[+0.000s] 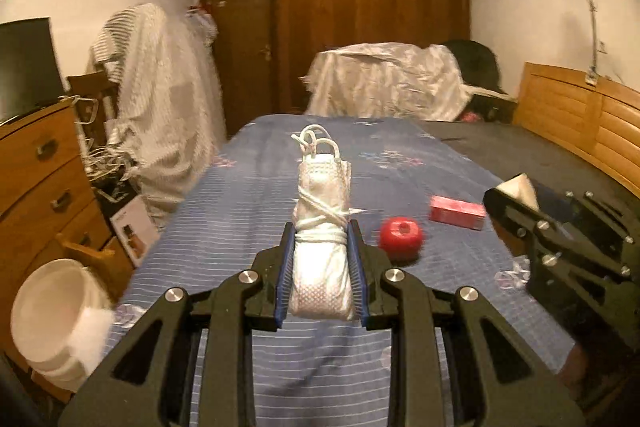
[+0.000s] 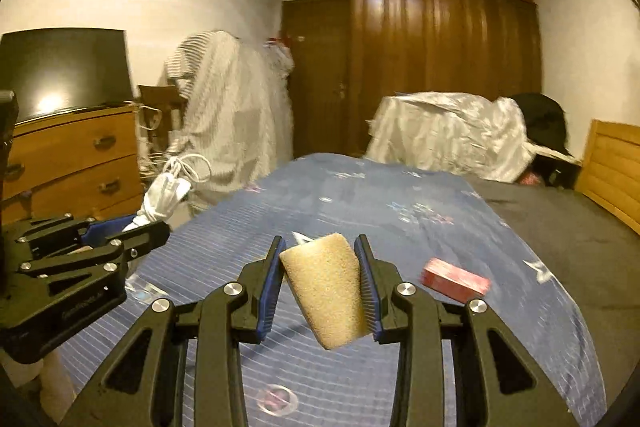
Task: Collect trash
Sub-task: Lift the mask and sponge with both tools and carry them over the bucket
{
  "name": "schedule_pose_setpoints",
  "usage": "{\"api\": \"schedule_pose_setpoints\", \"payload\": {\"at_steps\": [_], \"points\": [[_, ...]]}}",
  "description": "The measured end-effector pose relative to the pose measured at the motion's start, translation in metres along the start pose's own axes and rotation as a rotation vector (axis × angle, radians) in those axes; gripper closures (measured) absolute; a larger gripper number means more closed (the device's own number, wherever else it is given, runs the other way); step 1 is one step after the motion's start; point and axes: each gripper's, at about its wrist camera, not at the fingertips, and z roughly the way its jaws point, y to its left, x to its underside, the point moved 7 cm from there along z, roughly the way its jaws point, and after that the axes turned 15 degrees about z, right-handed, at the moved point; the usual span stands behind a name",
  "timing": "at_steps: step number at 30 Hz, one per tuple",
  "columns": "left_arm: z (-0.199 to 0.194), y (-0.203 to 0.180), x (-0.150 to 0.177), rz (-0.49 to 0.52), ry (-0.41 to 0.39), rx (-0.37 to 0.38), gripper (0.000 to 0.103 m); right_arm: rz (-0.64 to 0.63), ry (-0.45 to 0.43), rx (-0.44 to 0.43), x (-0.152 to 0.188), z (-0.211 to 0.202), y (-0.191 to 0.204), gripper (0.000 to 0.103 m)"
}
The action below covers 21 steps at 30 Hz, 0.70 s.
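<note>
The left gripper held a rolled white face mask between its blue pads, the jaws narrow and pressed on both sides of the roll, with the ear strings wound around it so it stayed one tight bundle. The right gripper held a beige foam cup in the same way, the jaws closed on its sides and the cup tilted, wide end toward the camera. Both pieces of trash were lifted above the blue bedsheet, probably so they could be carried together to the white bin that stood on the floor by the left edge of the bed, beside the wooden dresser. More things lay on the sheet toward its right edge: a red apple and, just behind it, a pink box. I think these were left for a later trip, because both grippers were already full.
</note>
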Motion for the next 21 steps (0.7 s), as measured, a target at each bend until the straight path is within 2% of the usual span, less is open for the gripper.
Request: {"api": "schedule_pose_setpoints", "payload": {"at_steps": [12,21], "points": [[-0.022,0.131,0.031,-0.091,0.071,-0.196,0.079,-0.092,0.087,-0.22,-0.01,0.047,0.175,0.066],[-0.047,0.208,0.069,-0.166,0.124,-0.296,0.079,-0.175,0.152,-0.348,-0.002,0.078,0.309,0.067]]}}
